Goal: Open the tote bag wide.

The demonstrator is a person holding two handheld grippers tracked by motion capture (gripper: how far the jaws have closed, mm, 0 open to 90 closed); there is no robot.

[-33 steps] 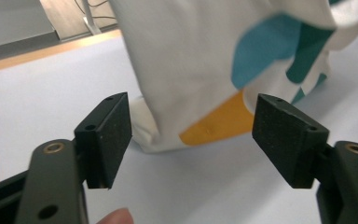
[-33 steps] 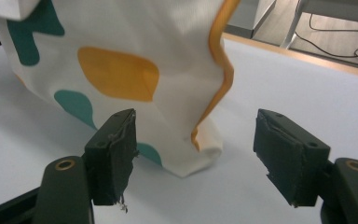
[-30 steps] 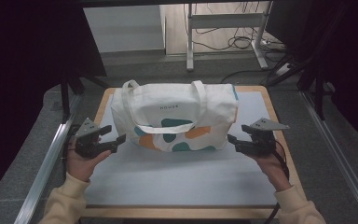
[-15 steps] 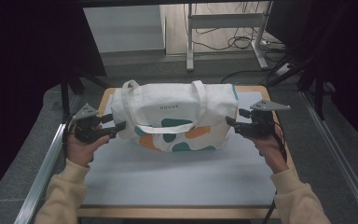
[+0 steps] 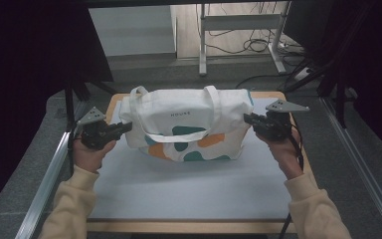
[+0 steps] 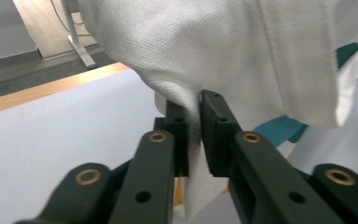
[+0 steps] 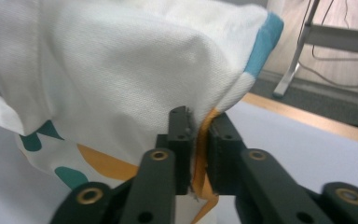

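Left tongs (image 6: pixel 193 133) pinching bag (image 5: pixel 189 117) end, right tongs (image 7: pixel 196 144) likewise (just closed), white mat (image 5: pixel 179 189) beneath

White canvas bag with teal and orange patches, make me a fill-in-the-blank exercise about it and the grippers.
1. The left gripper is shut on the white canvas bag's ____ fabric.
2. The right gripper pinches an edge coloured ____.
3. The bag sits on a pale mat over a ____ table.
4. The two grippers hold ____ ends of the bag.

Missing words: white; orange; wooden; opposite

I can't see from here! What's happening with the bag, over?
Left gripper and right gripper just closed, fingers pinching fabric at opposite ends of the white bag. Bag sits on the table. Nothing blocking.
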